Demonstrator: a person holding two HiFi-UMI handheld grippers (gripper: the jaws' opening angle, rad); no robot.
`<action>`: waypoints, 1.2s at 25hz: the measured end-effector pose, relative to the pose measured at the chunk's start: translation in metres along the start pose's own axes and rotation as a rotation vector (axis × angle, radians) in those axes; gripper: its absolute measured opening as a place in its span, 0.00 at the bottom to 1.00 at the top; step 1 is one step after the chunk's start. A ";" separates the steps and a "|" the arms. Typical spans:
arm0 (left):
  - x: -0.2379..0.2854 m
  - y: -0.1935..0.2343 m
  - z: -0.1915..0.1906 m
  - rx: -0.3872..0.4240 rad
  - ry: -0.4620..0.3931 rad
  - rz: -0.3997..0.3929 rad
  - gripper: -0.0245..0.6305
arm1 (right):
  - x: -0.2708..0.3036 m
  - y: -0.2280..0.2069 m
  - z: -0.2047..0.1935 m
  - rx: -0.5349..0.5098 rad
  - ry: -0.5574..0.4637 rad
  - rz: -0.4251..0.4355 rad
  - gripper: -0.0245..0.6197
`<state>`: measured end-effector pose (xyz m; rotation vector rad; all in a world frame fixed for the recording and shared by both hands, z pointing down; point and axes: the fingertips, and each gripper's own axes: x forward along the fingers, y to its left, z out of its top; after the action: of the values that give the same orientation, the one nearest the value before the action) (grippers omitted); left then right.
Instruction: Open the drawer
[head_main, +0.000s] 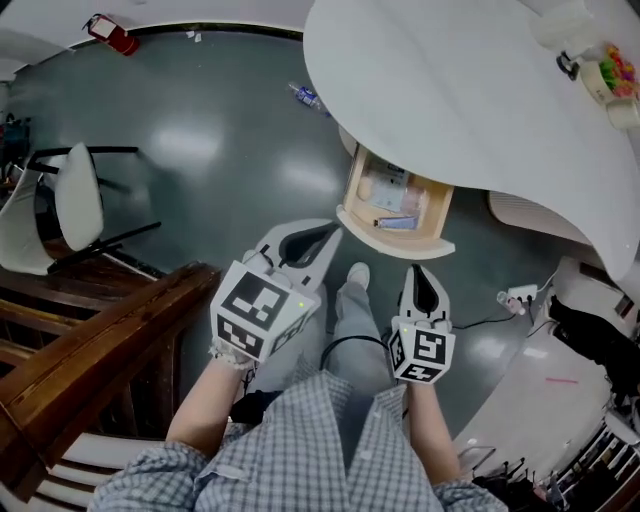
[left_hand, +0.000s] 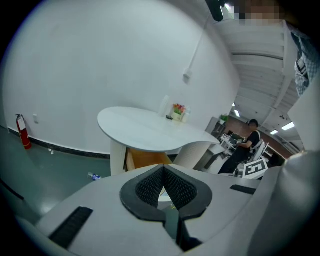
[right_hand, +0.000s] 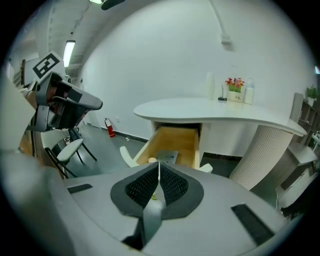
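The wooden drawer (head_main: 393, 205) stands pulled out from under the white curved table (head_main: 470, 90), with papers and small items lying inside it. My left gripper (head_main: 333, 236) is shut and empty, its tips just short of the drawer's front panel on the left. Nearer to me, my right gripper (head_main: 418, 272) hangs a little below the drawer front, also shut and empty. In the right gripper view the open drawer (right_hand: 172, 145) lies straight ahead past the closed jaws (right_hand: 159, 165). The left gripper view shows the drawer's (left_hand: 145, 159) side beyond the shut gripper (left_hand: 163, 169).
A white chair (head_main: 75, 200) and a brown wooden rail (head_main: 110, 345) are at my left. A fire extinguisher (head_main: 110, 33) and a plastic bottle (head_main: 305, 96) lie on the green floor. Small items (head_main: 610, 75) sit on the tabletop's far right. A person (left_hand: 247, 145) stands farther back.
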<state>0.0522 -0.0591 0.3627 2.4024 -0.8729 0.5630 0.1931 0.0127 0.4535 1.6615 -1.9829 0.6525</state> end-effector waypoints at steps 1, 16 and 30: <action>-0.003 -0.002 0.006 0.000 -0.005 -0.003 0.03 | -0.004 -0.001 0.010 0.005 -0.015 -0.001 0.06; -0.029 -0.032 0.084 0.069 -0.078 0.009 0.03 | -0.053 -0.013 0.143 -0.047 -0.235 0.066 0.06; -0.046 -0.062 0.132 0.131 -0.170 -0.008 0.03 | -0.090 -0.007 0.216 -0.089 -0.387 0.121 0.05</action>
<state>0.0885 -0.0752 0.2145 2.6012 -0.9224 0.4297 0.2029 -0.0555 0.2298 1.7242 -2.3571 0.2898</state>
